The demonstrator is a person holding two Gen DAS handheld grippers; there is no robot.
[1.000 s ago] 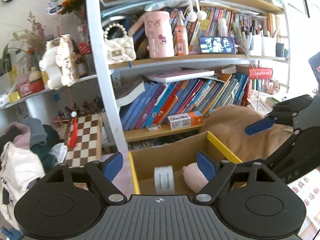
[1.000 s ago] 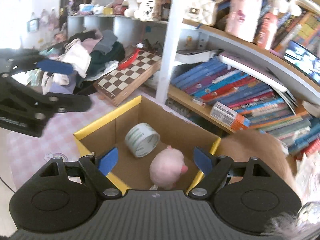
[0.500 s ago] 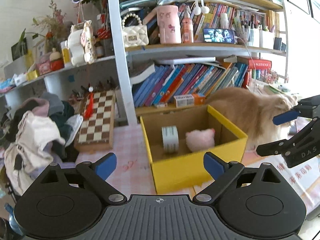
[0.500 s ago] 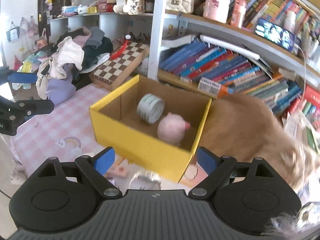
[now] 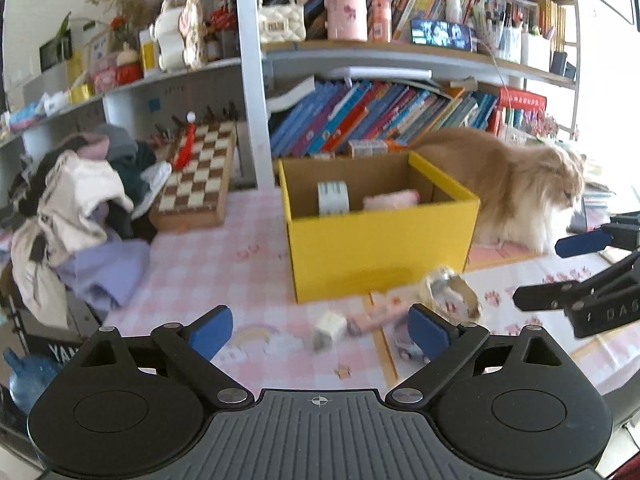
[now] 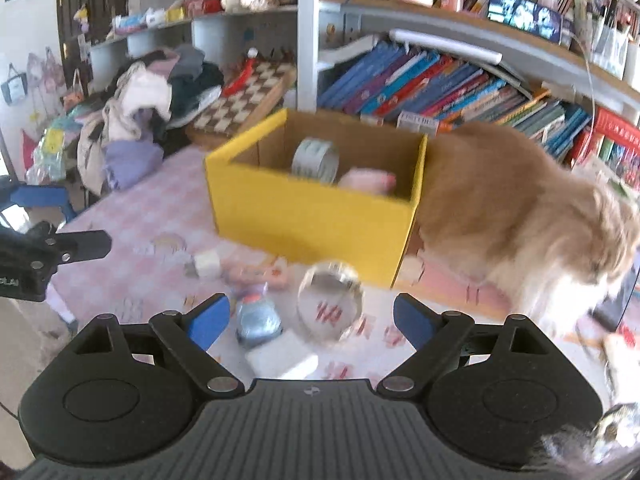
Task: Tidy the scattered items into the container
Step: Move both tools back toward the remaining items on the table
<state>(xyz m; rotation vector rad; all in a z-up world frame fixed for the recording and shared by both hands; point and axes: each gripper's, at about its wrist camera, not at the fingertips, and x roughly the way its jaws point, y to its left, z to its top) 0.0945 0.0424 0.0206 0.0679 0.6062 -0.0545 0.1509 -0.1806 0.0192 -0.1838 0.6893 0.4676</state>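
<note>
A yellow cardboard box (image 5: 380, 236) (image 6: 304, 216) stands on the pink checked mat, holding a tape roll (image 5: 333, 198) (image 6: 315, 160) and a pink plush (image 5: 390, 202) (image 6: 366, 180). In front of it lie a clear round container (image 6: 330, 304) (image 5: 452, 294), a small white cube (image 5: 329, 328) (image 6: 206, 264), a pink flat item (image 5: 378, 316) (image 6: 260, 274), a small blue-grey toy (image 6: 258, 320) and a white block (image 6: 282, 360). My left gripper (image 5: 320, 330) is open and empty, back from the box. My right gripper (image 6: 312, 318) is open and empty above the scattered items.
A fluffy tan dog (image 5: 516, 188) (image 6: 520, 208) stands right of the box. A bookshelf (image 5: 380, 120) is behind. A chessboard (image 5: 198, 180) and a pile of clothes (image 5: 80, 208) lie to the left.
Both grippers have pulled back and away from the box, bringing the scattered items in front of it into view. The dog has moved rightward.
</note>
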